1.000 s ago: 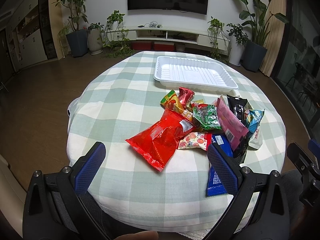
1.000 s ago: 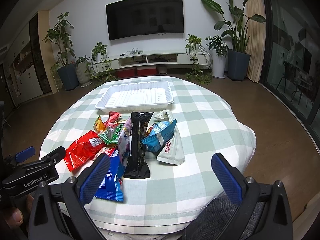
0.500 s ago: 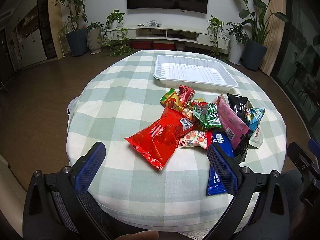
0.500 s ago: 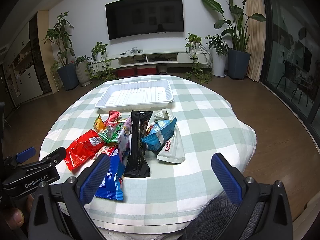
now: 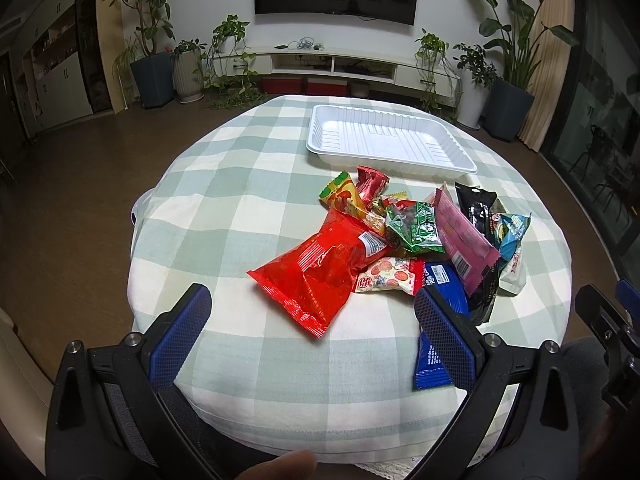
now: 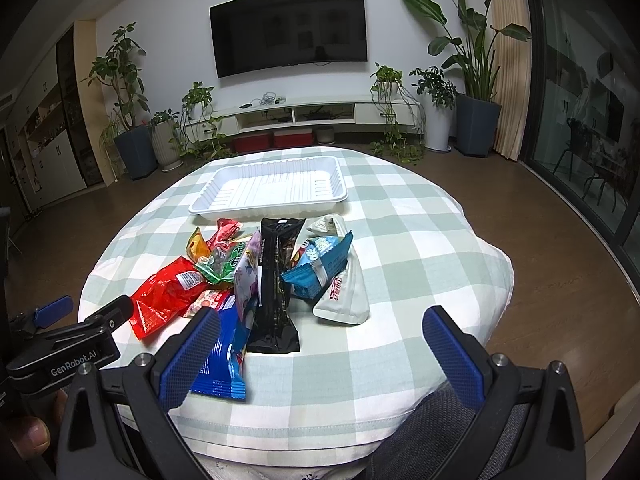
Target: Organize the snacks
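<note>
Left wrist view: my left tool (image 5: 312,322) hangs over the near edge of the checked surface (image 5: 224,216), fingers wide apart, nothing between them. Snack pile (image 5: 404,240) mid-surface; red bag (image 5: 316,268) nearest. White tray (image 5: 386,142) beyond, bare.

Right wrist view: my right tool (image 6: 320,350) likewise spread, empty. Blue packet (image 6: 224,356) beside its left finger; black packet (image 6: 274,284) lies ahead.

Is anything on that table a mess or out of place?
Yes: the snack packets lie jumbled in an overlapping heap on the checked tablecloth, while the white tray behind them sits empty. Nothing looks spilled or torn. Both grippers hang open, holding nothing.
</note>
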A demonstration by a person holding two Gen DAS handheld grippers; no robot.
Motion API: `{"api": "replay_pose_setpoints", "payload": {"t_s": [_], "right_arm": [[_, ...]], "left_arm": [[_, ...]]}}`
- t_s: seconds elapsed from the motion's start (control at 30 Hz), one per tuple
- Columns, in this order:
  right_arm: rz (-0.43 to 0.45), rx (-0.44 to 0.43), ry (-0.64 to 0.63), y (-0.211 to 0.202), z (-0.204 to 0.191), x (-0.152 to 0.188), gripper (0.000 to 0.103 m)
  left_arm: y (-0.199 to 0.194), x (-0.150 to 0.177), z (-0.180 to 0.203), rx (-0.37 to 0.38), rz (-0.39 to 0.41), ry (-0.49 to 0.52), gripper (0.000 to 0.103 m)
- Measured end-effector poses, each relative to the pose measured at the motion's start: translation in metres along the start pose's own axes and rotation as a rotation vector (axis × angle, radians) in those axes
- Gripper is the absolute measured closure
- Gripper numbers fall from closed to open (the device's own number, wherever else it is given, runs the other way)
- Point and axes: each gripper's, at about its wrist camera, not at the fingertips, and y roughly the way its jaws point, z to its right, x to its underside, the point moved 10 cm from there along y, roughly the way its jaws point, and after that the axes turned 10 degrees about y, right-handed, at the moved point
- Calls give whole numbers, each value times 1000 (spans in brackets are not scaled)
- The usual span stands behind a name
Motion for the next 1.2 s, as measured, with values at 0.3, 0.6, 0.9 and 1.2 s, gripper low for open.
{"api": "replay_pose_setpoints", "payload": {"t_s": [0.3, 0.6, 0.9, 1.2], "right_arm": [[-4, -28, 36, -1, 5, 16, 0], [-31, -75, 123, -3, 9, 44, 0], [-125, -125, 81, 2, -5, 69, 2], [-183, -135, 71, -2, -9, 61, 2]], "left_arm": [[11, 14, 20, 212, 13, 20, 0], [37, 71, 3, 201, -162, 35, 0], [60, 20, -9, 138, -206, 290, 0], [117, 2, 6, 166, -358, 516, 3]]}}
